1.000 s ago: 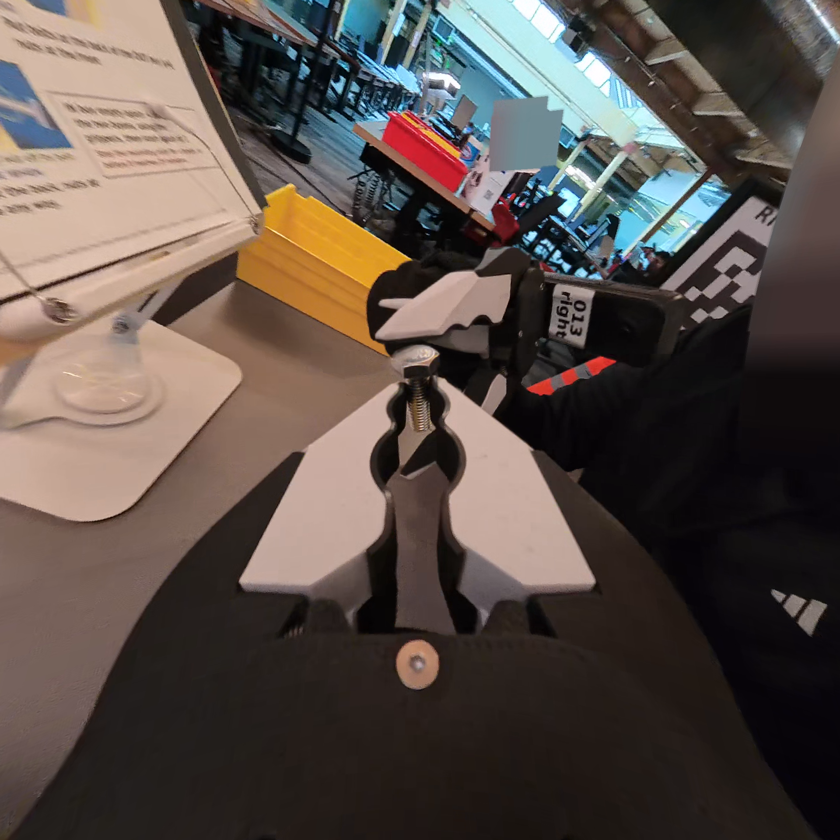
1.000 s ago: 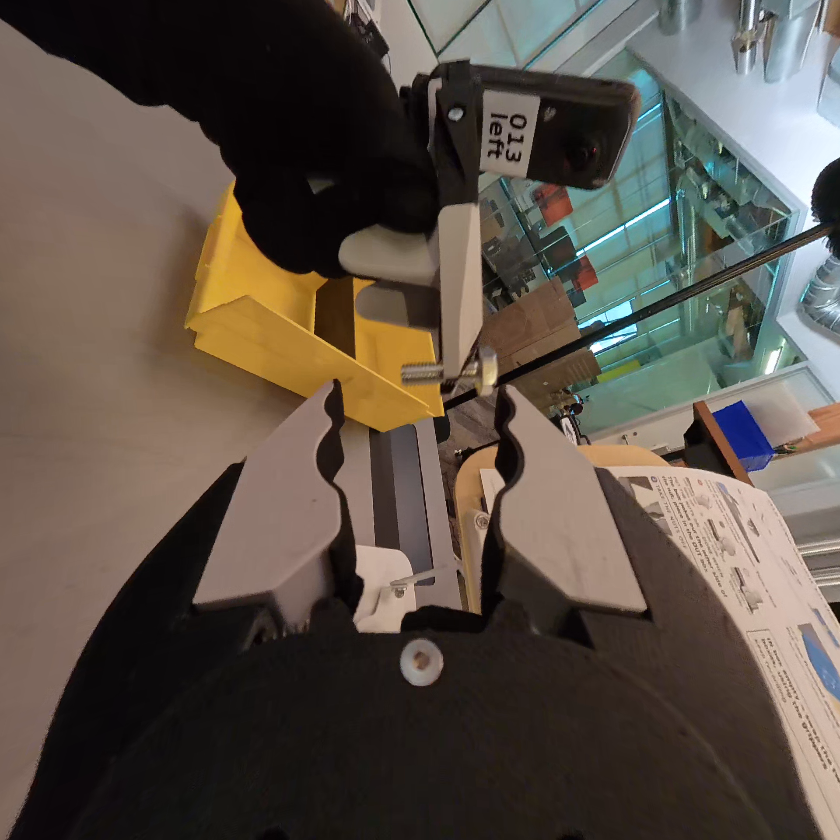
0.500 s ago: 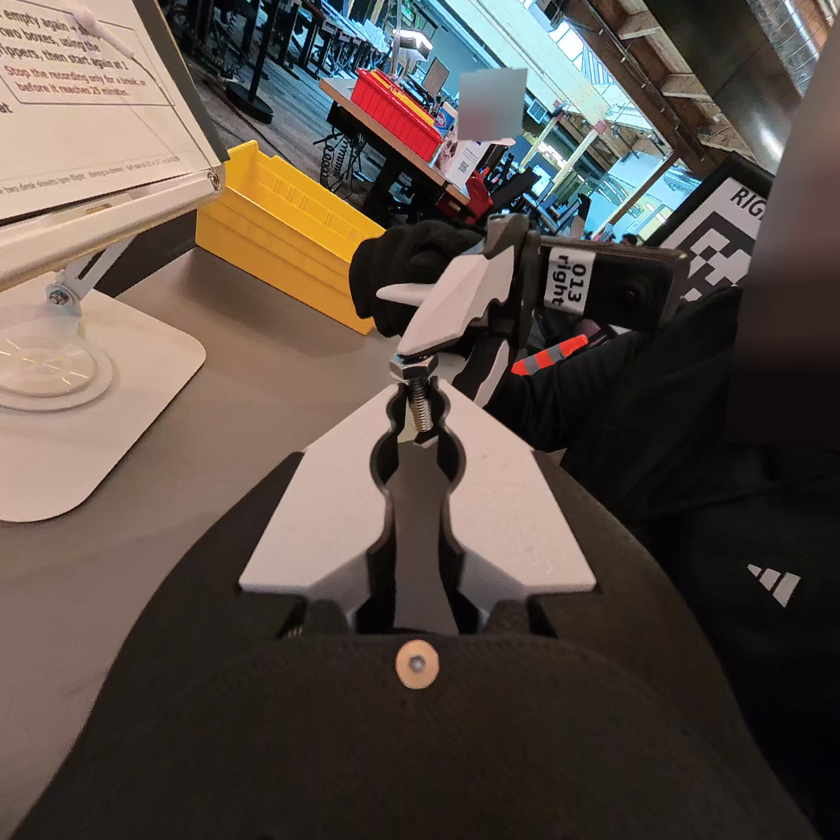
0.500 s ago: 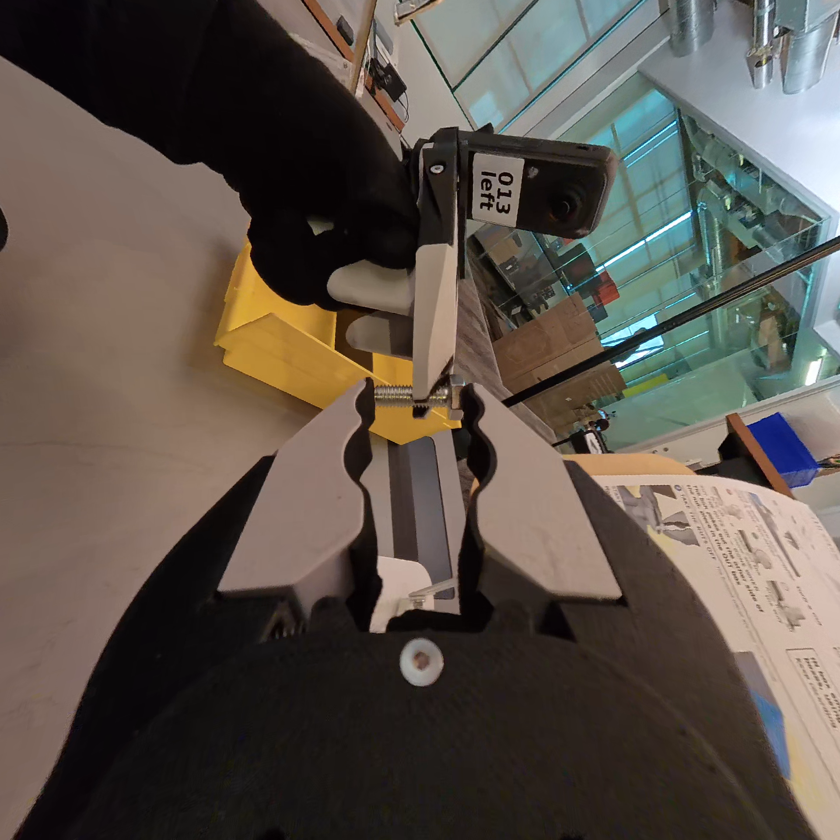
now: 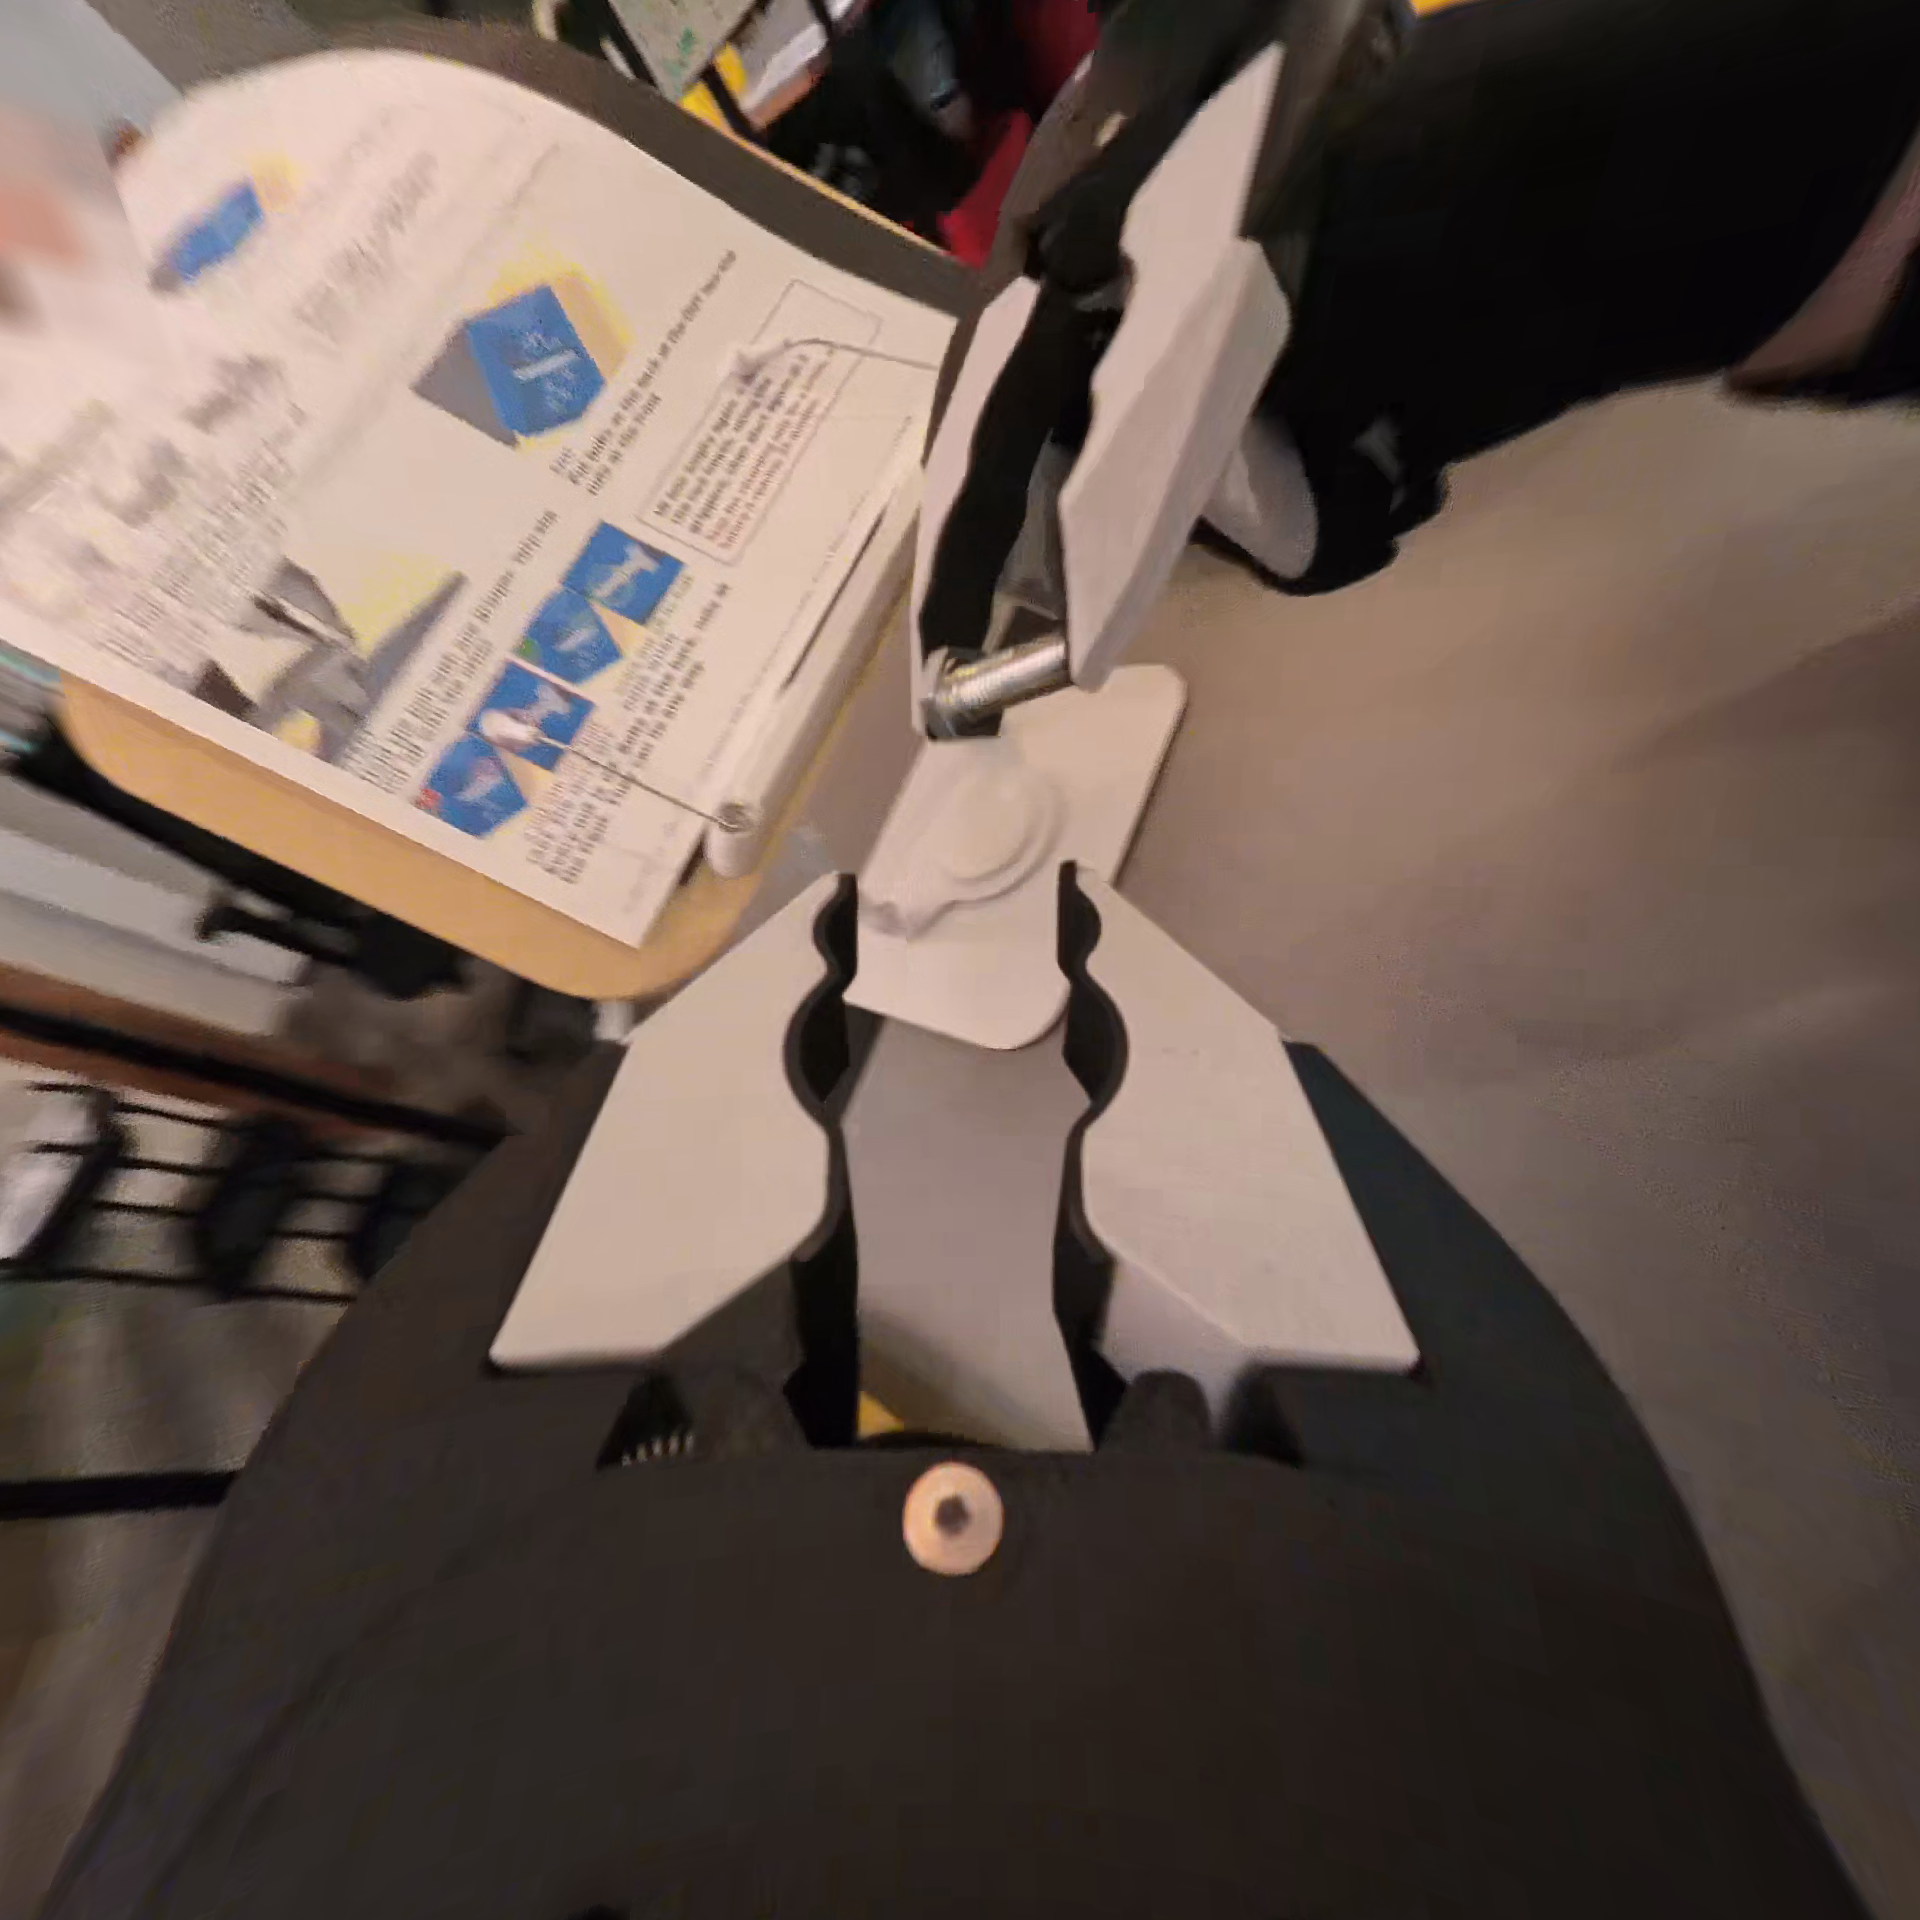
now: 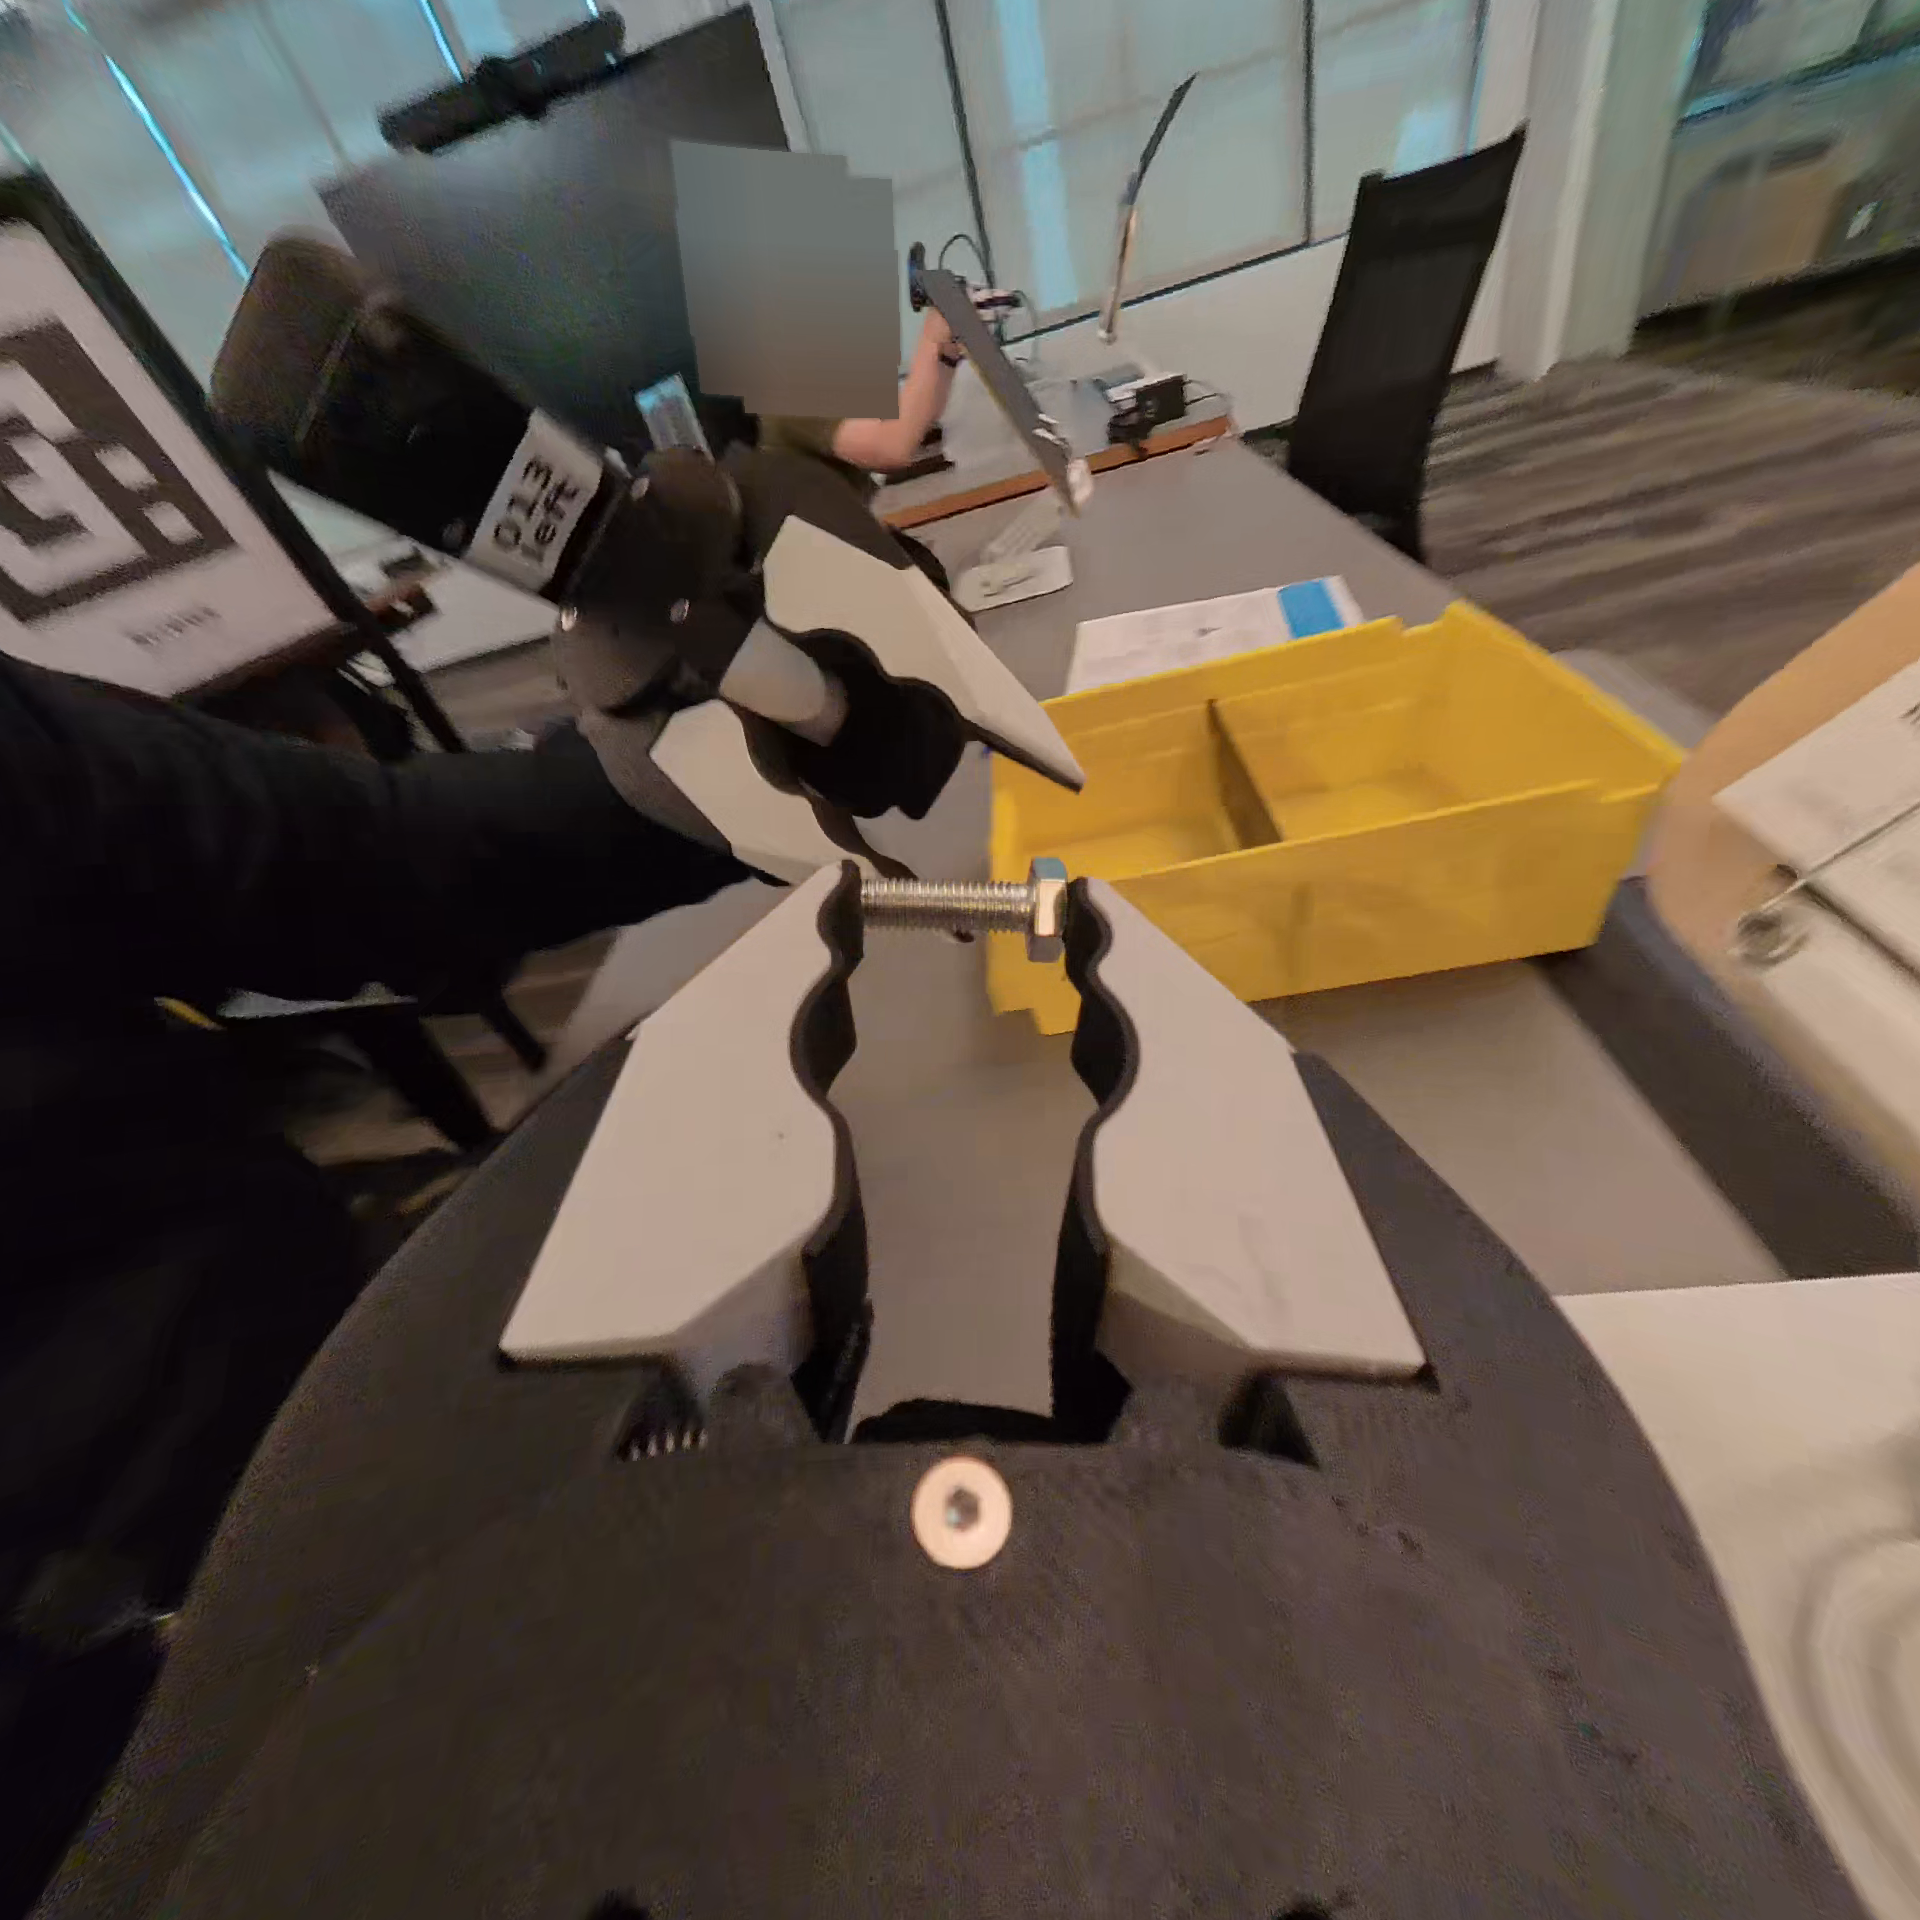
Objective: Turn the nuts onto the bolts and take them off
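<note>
A silver hex-head bolt [image 6: 945, 902] lies crosswise between the fingertips of my right gripper [image 6: 964, 906], which is shut on it end to end, head at the right finger. No nut shows on it. My left gripper [image 5: 956, 894] is open and empty. In the right wrist view it [image 6: 940, 826] hovers just behind and above the bolt, jaws apart, held by a black-gloved hand. In the left wrist view the right gripper [image 5: 1008, 694] comes in from the top with the bolt [image 5: 1003, 673] at its tips. That view is motion-blurred.
A yellow divided bin [image 6: 1351, 831] stands on the grey table [image 6: 1403, 1091] behind the bolt. A document stand with an instruction sheet [image 5: 416, 520] and a white base [image 5: 997, 831] is close in front of the left gripper. A person sits at a far desk. My left and right fingertips are right by each other.
The left gripper has let go of the bolt and opened. The right gripper has closed on the bolt end to end. Both grippers have swung round.
</note>
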`<action>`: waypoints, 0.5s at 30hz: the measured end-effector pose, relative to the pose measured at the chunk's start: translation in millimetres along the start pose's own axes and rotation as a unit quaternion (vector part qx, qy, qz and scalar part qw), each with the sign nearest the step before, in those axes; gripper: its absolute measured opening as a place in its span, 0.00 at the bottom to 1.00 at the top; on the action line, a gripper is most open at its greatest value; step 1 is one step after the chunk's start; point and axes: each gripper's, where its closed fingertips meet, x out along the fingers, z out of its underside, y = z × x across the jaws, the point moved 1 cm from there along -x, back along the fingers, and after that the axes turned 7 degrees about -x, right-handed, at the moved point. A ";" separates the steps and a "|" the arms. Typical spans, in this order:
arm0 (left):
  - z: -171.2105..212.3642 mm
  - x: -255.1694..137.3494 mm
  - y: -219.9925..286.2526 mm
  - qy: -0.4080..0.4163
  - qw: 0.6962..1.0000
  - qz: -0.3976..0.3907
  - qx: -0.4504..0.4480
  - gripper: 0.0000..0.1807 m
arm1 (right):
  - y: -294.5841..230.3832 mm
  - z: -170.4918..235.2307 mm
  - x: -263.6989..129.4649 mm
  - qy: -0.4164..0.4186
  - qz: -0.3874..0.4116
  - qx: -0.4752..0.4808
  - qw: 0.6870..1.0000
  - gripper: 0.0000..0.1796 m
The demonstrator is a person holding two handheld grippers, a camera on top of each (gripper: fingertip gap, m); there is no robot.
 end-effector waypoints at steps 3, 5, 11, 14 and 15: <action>-8.1 7.9 4.9 0.005 0.995 -0.049 0.082 0.20 | -0.1 10.6 2.2 0.002 -0.041 0.068 0.997 0.21; -13.8 12.5 8.4 0.012 0.991 -0.066 0.113 0.19 | -3.2 11.0 3.1 0.022 -0.077 0.107 0.991 0.21; -18.3 22.6 18.9 0.013 0.986 -0.054 0.154 0.15 | -8.7 11.6 -2.1 0.066 -0.163 0.187 0.967 0.21; -17.6 25.8 22.7 0.011 0.986 -0.047 0.161 0.11 | -7.9 11.6 -5.0 0.079 -0.179 0.205 0.959 0.21; -17.8 26.6 24.7 0.012 0.986 -0.044 0.162 0.09 | -7.9 11.7 -5.8 0.081 -0.183 0.207 0.958 0.21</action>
